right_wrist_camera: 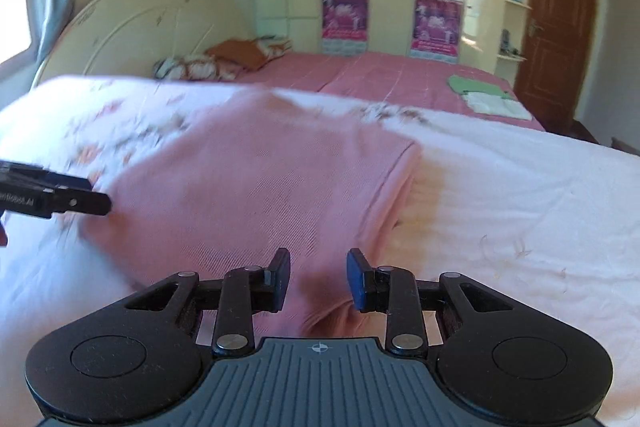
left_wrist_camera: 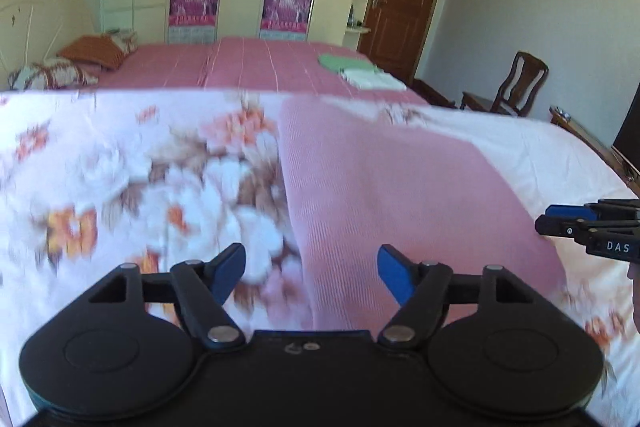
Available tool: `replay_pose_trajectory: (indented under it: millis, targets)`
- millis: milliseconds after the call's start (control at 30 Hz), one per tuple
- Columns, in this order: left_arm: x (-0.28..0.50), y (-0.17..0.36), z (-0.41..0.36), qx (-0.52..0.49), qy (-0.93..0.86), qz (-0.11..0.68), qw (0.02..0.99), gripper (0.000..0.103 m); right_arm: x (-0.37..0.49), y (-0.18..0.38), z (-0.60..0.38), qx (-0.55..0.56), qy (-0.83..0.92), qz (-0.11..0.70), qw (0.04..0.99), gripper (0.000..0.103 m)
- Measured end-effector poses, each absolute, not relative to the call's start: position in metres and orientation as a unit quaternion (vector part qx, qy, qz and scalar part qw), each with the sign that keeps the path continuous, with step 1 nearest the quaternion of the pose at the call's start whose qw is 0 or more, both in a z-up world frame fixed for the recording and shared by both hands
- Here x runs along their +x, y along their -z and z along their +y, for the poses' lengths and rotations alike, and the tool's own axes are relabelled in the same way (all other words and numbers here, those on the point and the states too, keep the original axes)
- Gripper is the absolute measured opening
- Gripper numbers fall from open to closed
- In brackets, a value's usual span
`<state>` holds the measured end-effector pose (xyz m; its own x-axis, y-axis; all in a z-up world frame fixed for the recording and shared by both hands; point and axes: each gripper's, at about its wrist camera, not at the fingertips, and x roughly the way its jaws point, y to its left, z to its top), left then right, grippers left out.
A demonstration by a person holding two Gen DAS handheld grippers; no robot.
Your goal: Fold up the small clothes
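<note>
**Both grippers released above a pink cloth on the floral sheet**

Left wrist view. Nearest the lens, the left gripper [left_wrist_camera: 311, 273] stands wide open with nothing between its blue pads [left_wrist_camera: 394, 277]; it hangs above the near left edge of the pink cloth [left_wrist_camera: 392, 195], which lies flat on the floral sheet [left_wrist_camera: 120, 167]. The right gripper [left_wrist_camera: 560, 219] enters from the right, beside the cloth's right edge. Two folded items, green [left_wrist_camera: 344, 62] and white [left_wrist_camera: 372, 79], rest well apart on the far bed.

Right wrist view. The right gripper [right_wrist_camera: 318, 277] is partly open, its pads clear of the fabric; the pink cloth [right_wrist_camera: 248, 179] lies directly beneath, its right-hand edge looking doubled. Judged next need: take matching corners, lift evenly, and lay edge upon edge without dragging the sheet.
</note>
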<state>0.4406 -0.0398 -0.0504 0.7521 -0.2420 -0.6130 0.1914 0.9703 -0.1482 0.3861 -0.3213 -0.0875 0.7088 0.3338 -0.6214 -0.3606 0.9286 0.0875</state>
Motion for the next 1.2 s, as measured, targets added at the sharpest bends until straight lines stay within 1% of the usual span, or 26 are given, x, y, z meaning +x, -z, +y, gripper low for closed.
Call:
replay_pose_trajectory:
  millis: [100,200,267,300,333,400,433,467,533,600,733,800,833,867,900,933,1000,1100,1200]
  targets:
    - [0.481,0.04,-0.047,-0.027,0.115,0.326,0.938,0.074,0.417,0.072,-0.329,-0.003,-0.156,0.324,0.933,0.03]
    - [0.522,0.047,-0.054,-0.05,0.125,0.355,0.925,0.074,0.459,0.067,-0.329,0.018,-0.134,0.318,0.938,0.03]
    - [0.538,0.061,-0.062,-0.038,0.119,0.376,0.918,0.074,0.484,0.069,-0.328,0.033,-0.131,0.325,0.936,0.03]
    - [0.542,0.07,-0.067,-0.026,0.118,0.387,0.914,0.076,0.493,0.073,-0.325,0.029,-0.133,0.328,0.935,0.03]
    - [0.546,0.08,-0.07,-0.019,0.115,0.399,0.909,0.082,0.502,0.079,-0.323,0.02,-0.136,0.341,0.93,0.03]
    - [0.545,0.09,-0.066,-0.033,0.107,0.398,0.911,0.088,0.515,0.096,-0.317,-0.008,-0.134,0.372,0.919,0.03]
    - [0.543,0.09,-0.063,-0.042,0.105,0.401,0.909,0.088,0.518,0.109,-0.316,-0.027,-0.129,0.392,0.91,0.03]
    - [0.54,0.086,-0.06,-0.048,0.104,0.403,0.908,0.087,0.514,0.113,-0.321,-0.018,-0.134,0.387,0.912,0.03]
    - [0.527,0.077,-0.056,-0.046,0.117,0.392,0.912,0.077,0.506,0.106,-0.338,0.023,-0.13,0.382,0.915,0.03]
    - [0.513,0.072,-0.049,-0.051,0.13,0.391,0.91,0.077,0.487,0.096,-0.362,0.076,-0.134,0.373,0.915,0.03]
    - [0.496,0.077,-0.03,-0.093,0.157,0.404,0.896,0.087,0.457,0.101,-0.408,0.203,-0.205,0.405,0.868,0.03]
    - [0.491,0.081,-0.023,-0.108,0.15,0.408,0.894,0.09,0.447,0.107,-0.42,0.237,-0.218,0.418,0.849,0.031]
    - [0.491,0.083,-0.021,-0.121,0.154,0.409,0.891,0.09,0.442,0.109,-0.424,0.25,-0.217,0.423,0.843,0.04]
    - [0.491,0.083,-0.019,-0.132,0.157,0.412,0.888,0.089,0.438,0.109,-0.426,0.26,-0.218,0.424,0.84,0.052]
    - [0.492,0.084,-0.018,-0.146,0.162,0.415,0.883,0.085,0.435,0.11,-0.427,0.268,-0.225,0.421,0.837,0.068]
    - [0.494,0.086,-0.017,-0.161,0.172,0.419,0.877,0.081,0.433,0.11,-0.426,0.276,-0.237,0.421,0.831,0.068]
    - [0.499,0.091,-0.015,-0.188,0.186,0.43,0.864,0.076,0.435,0.113,-0.425,0.289,-0.248,0.431,0.818,0.068]
    - [0.508,0.102,-0.011,-0.236,0.205,0.446,0.839,0.076,0.44,0.12,-0.427,0.315,-0.249,0.436,0.805,0.068]
    - [0.516,0.106,-0.011,-0.249,0.211,0.448,0.832,0.075,0.452,0.122,-0.426,0.332,-0.256,0.442,0.793,0.068]
